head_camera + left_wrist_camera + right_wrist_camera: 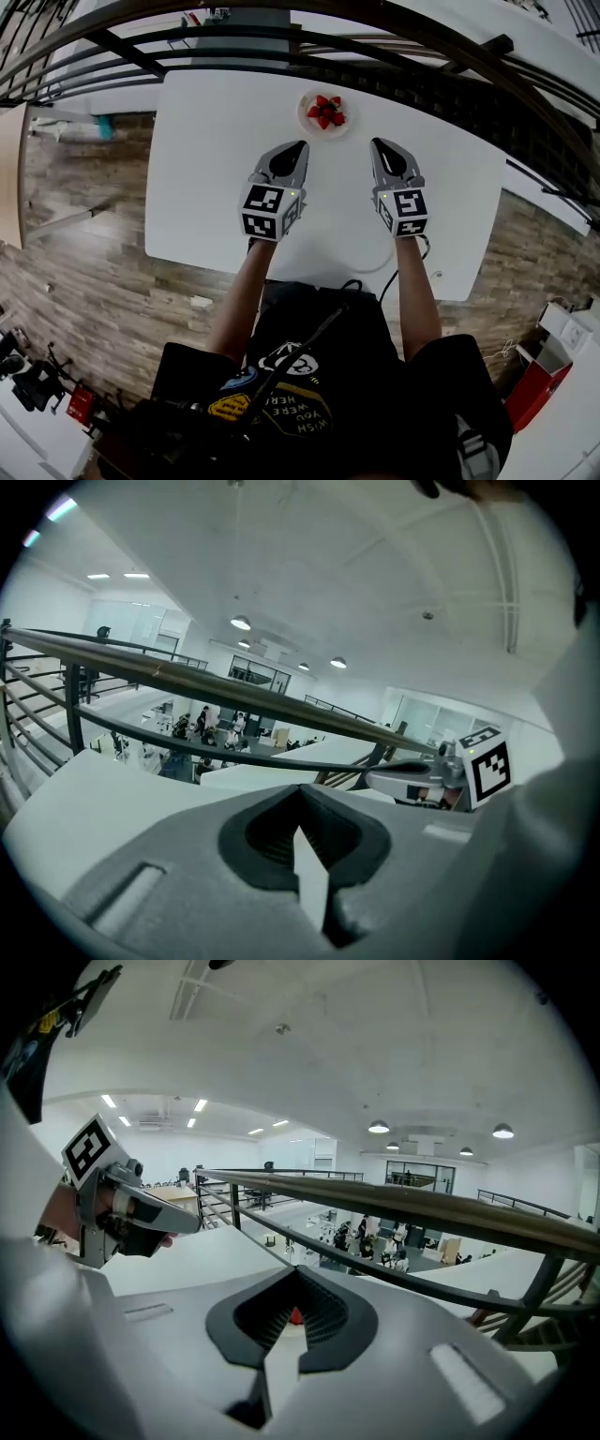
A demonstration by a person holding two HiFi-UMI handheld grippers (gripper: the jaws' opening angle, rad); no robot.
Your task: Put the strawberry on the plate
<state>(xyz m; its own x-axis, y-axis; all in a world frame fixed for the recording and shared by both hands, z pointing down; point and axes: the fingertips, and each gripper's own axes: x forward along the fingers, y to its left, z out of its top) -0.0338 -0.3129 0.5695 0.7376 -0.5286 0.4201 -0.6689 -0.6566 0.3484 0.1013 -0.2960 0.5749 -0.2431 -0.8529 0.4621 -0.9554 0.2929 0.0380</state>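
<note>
Head view: the strawberries (pixel 326 112) lie in a small heap of red pieces on a round white plate (pixel 306 118) in the upper middle of the frame, near the far edge of the white table (pixel 206 178). Below the plate, the left gripper (pixel 299 147) and right gripper (pixel 377 143) are side by side and apart from each other, tips pointing up-frame toward the plate. Neither touches it. Both are clenched, with nothing showing at the tips. Each carries its marker cube, the left cube (pixel 267 211) and the right cube (pixel 405 212), at the near end. The person's bare forearms run up from the bottom centre to the grippers. A dark railing (pixel 281 37) curves across the top of the frame, and wooden floor (pixel 84 272) shows at the left.

Left gripper view: the grey jaws are pressed together, leaving only a thin pale slit under the dark ribbed pocket, and nothing is between them. The plate and fruit do not appear here. At the right edge is the other gripper, seen from the side with its marker cube. Past the railing is a lit hall with people far below, which the head view does not show.

Right gripper view: these jaws are also clamped together and empty. A tiny red speck (pixel 296 1316) sits at the top of the slit, but I cannot tell what it is. The left gripper and its cube show at the upper left, with a bare hand behind them.
</note>
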